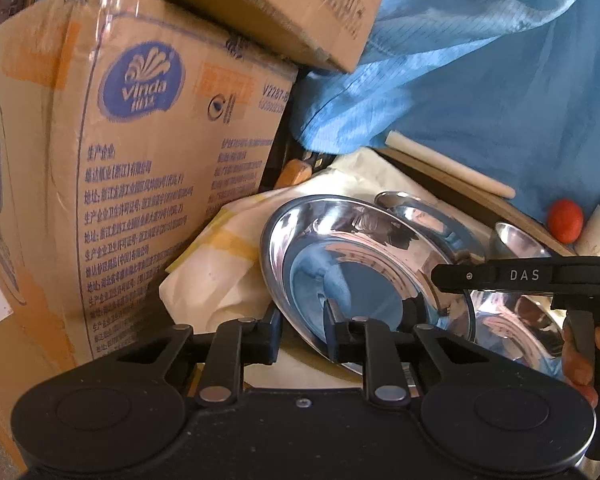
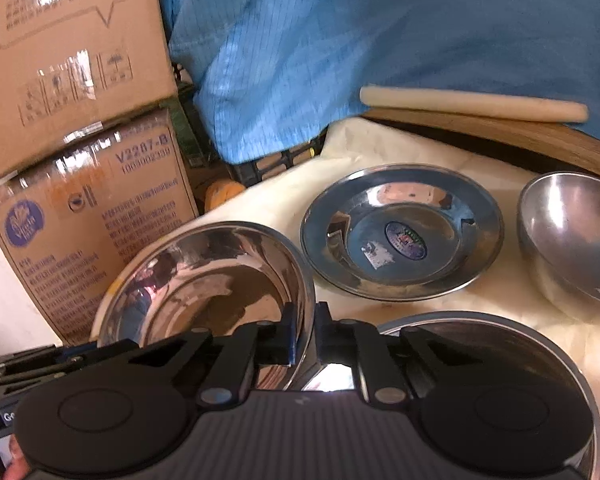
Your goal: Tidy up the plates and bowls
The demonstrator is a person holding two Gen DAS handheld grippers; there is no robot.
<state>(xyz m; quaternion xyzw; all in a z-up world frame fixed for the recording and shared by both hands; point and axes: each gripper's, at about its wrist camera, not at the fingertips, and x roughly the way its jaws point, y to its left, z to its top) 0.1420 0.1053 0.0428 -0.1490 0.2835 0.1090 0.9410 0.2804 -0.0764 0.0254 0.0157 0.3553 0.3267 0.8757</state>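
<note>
Finding: the plate [image 1: 364, 264] was off the cloth [image 2: 380, 152] that covered the bench. It was tilted steeply, with its hollow facing the left camera.

The right gripper [image 2: 304, 332] had its fingers closed hard on the plate's right rim, and this was the only confirmed hold. The left gripper [image 1: 304, 334] stood astride the lower left rim with one finger outside and one inside. Cloth still showed in the gap, so its fingers were judged open and not yet clamped.

Surroundings: a second plate [image 2: 402, 236] with a sticker lay flat just behind. A bowl [image 2: 572, 240] sat to its right, and a basin [image 2: 500, 344] lay directly under the right gripper. Boxes [image 1: 140, 160] stood close on the left.

Risks, as judgements:
- Polished steel held at one thin rim could pivot or slide out of the pads. The plate would then drop onto the basin or the second plate.
- If the left fingers closed off-centre, they could push the rim sideways rather than pinch it. That would lever the plate against the right hold.
- With both grippers on one rigid plate, any disagreement between the hands would twist it, and the weaker hold would give way first.
- A swing to the left could knock the plate's edge against the boxes.
- A low carry towards the second plate could clip the bowl or drag the cloth.
</note>
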